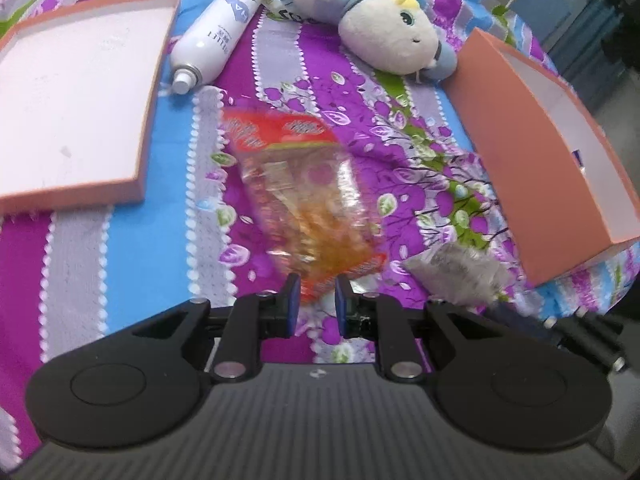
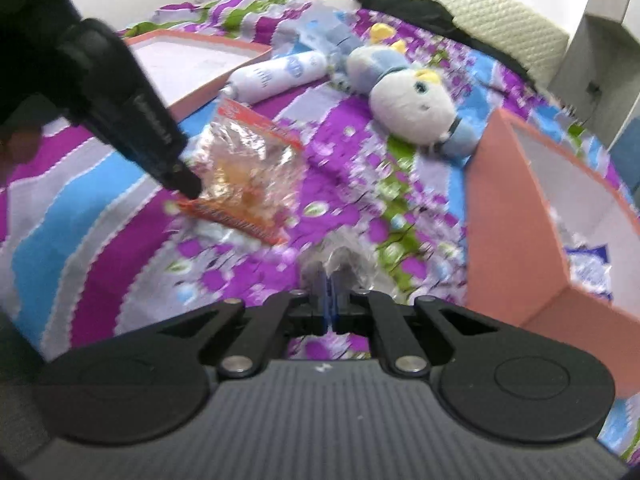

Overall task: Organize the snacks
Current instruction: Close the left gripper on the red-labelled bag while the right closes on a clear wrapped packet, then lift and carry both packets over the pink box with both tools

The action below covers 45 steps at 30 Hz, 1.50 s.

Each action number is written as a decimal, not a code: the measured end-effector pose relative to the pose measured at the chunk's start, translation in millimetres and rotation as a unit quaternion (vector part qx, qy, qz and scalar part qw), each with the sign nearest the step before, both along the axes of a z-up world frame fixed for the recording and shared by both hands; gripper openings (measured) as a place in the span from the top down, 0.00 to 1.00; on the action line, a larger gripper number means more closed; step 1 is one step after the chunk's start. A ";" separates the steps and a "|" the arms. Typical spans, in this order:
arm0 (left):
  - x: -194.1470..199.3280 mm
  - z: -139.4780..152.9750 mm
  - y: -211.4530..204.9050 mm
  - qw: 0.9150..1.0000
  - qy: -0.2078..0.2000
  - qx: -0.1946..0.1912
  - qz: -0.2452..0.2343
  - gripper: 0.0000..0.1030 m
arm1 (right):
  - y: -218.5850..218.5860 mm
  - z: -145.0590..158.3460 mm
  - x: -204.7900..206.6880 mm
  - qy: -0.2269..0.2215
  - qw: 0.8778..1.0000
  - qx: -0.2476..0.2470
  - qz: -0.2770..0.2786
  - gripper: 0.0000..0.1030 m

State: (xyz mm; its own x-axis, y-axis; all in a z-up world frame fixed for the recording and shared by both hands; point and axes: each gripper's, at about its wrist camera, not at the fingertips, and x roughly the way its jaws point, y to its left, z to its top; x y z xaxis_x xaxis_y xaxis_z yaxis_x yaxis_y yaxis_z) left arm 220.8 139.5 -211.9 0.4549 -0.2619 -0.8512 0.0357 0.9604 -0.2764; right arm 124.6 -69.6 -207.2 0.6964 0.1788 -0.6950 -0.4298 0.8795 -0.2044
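Left wrist view showed the left gripper [image 1: 316, 292] pinching the orange snack bag [image 1: 300, 192] by its edge, probably bound for the open pink box [image 1: 532, 168]; right gripper [image 2: 327, 280] clamped a clear packet [image 2: 348, 264].

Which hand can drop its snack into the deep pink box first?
Probably the right. Its gripper, jaws shut on a clear packet, is right beside the deep box. The left gripper, holding the orange packet, is farther away.
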 end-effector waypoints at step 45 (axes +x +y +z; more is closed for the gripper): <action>50.2 -22.2 -53.6 0.998 0.002 0.051 0.023 0.74 | -51.0 -15.4 54.0 0.064 0.973 0.177 -0.133 0.53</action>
